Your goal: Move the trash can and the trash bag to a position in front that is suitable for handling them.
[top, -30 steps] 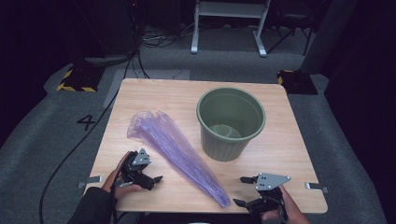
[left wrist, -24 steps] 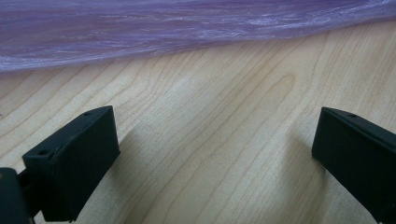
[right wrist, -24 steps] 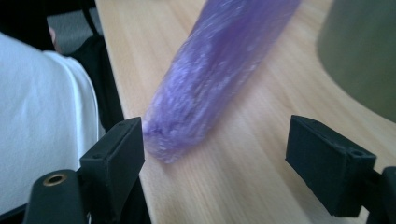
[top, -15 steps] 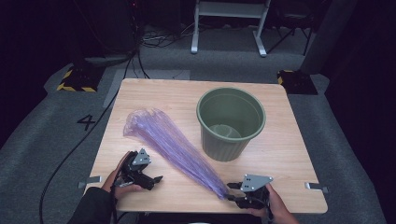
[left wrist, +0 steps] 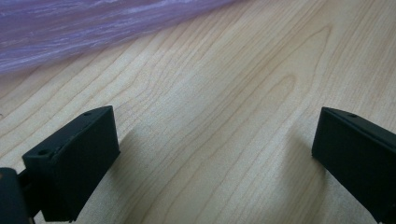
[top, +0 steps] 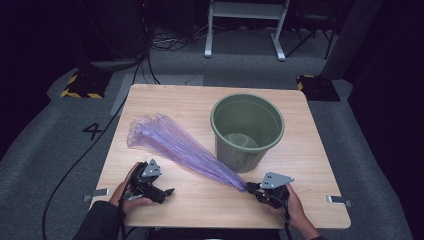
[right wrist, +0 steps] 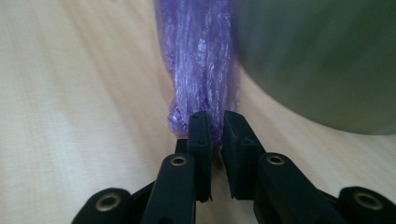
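A long purple plastic bag (top: 175, 144) lies slantwise across the wooden table (top: 170, 100), fanned wide at the far left and bunched narrow at the near right. My right gripper (top: 250, 187) is shut on that narrow end (right wrist: 201, 93), beside the base of a green bucket (top: 247, 131). The bucket's wall (right wrist: 322, 60) rises at the right of the right gripper view. My left gripper (top: 167, 192) rests near the table's front left, open, its jaws wide apart over bare wood. The bag's edge (left wrist: 93, 28) crosses the top of the left gripper view.
The bucket stands upright and empty at the table's centre right. Black cables (top: 75, 165) trail over the grey carpet to the left. A yellow-and-black striped block (top: 80, 86) and a white frame stand (top: 245, 25) lie beyond the table's far edge.
My right gripper moved left from the front right corner to the bag's narrow end and closed on it. The bag has shifted slightly. The left gripper has stayed put.
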